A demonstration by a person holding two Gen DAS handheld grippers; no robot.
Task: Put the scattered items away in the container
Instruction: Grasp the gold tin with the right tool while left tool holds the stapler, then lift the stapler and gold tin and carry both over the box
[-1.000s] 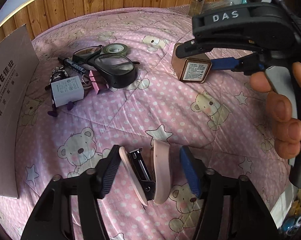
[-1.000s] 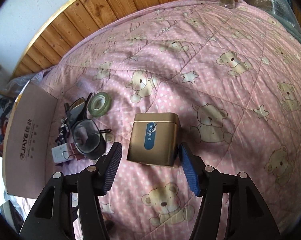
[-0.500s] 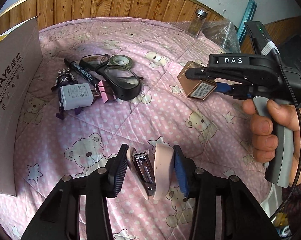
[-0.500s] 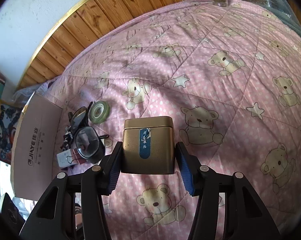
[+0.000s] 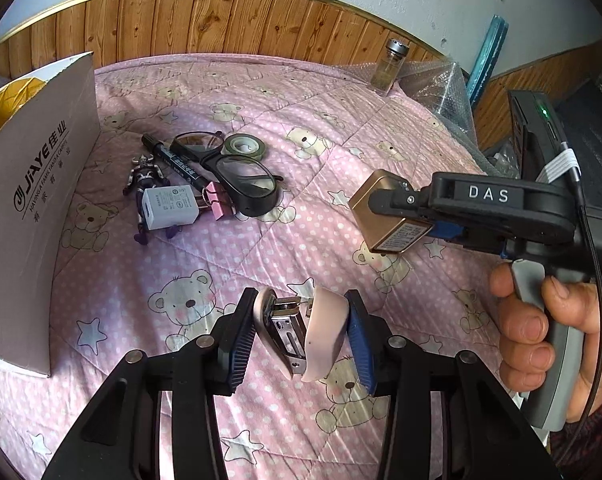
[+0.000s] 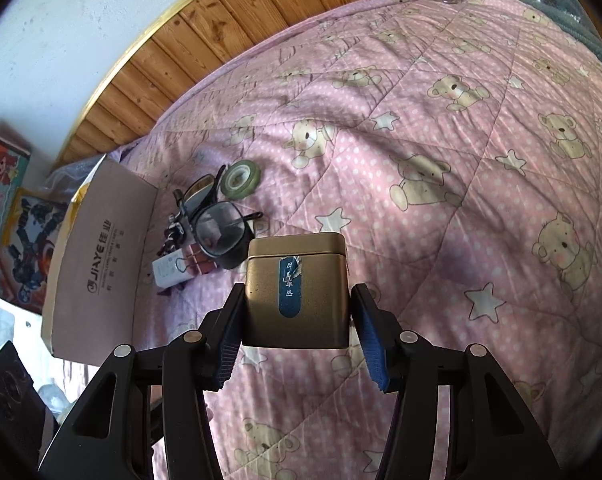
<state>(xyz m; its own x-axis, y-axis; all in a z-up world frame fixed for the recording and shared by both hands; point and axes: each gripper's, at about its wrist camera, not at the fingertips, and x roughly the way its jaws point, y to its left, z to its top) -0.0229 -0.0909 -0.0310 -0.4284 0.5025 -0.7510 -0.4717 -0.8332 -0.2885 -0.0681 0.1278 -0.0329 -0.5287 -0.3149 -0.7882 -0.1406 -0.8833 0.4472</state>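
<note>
A: What is the left gripper (image 5: 301,332) holding?
B: It's clamped on a pink stapler (image 5: 301,330), lifted above the bed (image 5: 341,128).
A: And the right gripper (image 6: 297,322)?
B: Closed on a gold tin (image 6: 297,292), also held off the quilt.
A: Where's the rest?
B: At ten o'clock in the left wrist view: glasses (image 5: 237,168), tape roll (image 5: 245,146), marker (image 5: 177,162), charger (image 5: 169,206), pink clip (image 5: 217,200) and toy figure (image 5: 145,172), clustered beside the cardboard box (image 5: 33,208).

Open quilt (image 5: 285,248) ahead; clutter pile (image 5: 205,184) fronts box (image 5: 33,200).
</note>
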